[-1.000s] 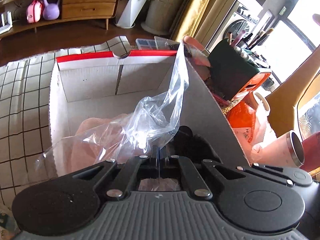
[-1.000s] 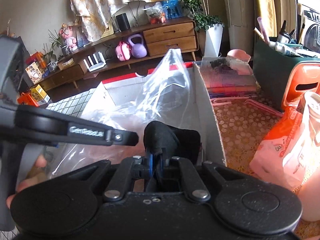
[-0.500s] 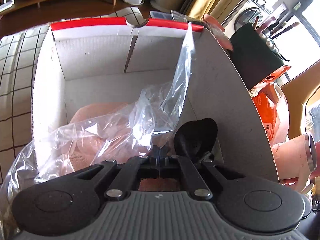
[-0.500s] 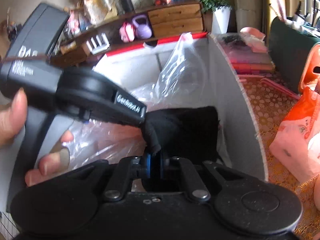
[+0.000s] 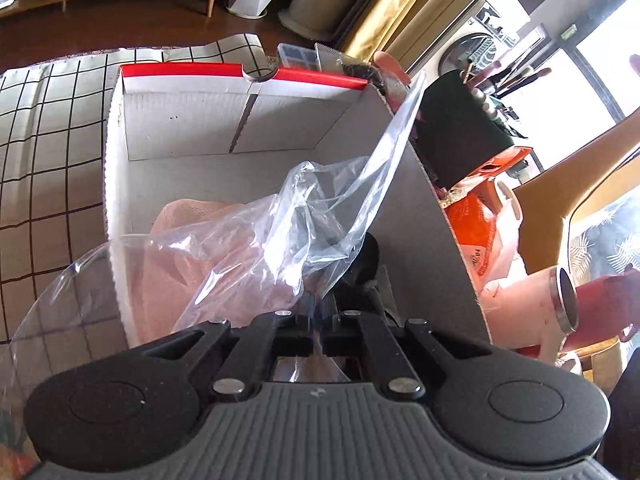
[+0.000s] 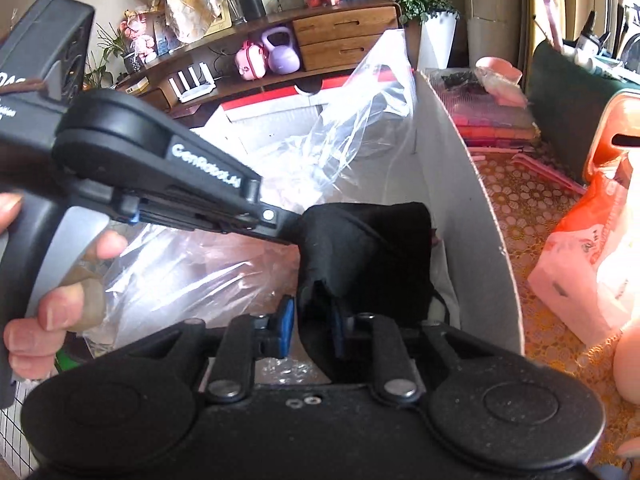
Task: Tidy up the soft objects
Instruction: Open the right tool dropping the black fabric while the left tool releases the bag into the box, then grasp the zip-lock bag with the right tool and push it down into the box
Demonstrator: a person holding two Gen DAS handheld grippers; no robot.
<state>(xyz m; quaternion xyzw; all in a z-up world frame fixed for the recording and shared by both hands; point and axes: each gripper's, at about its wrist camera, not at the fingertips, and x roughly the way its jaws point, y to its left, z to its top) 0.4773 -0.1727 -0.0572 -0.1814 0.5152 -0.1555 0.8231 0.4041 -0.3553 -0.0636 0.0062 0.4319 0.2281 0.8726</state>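
My right gripper (image 6: 312, 322) has parted since half a second ago, releasing the black cloth (image 6: 368, 256) ahead into the box (image 5: 436, 216); left gripper (image 5: 318, 314) stays clamped on the plastic bag (image 5: 320, 216).

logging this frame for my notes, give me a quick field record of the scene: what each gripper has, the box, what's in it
left gripper: jaws shut on the clear plastic bag
right gripper: jaws parted, black cloth between them
box: white cardboard, red far rim, open top
in box: pink soft item under the bag; black cloth at the right wall
bag: top edge draped over the box's right wall
beside box: pink cup, orange and white bag
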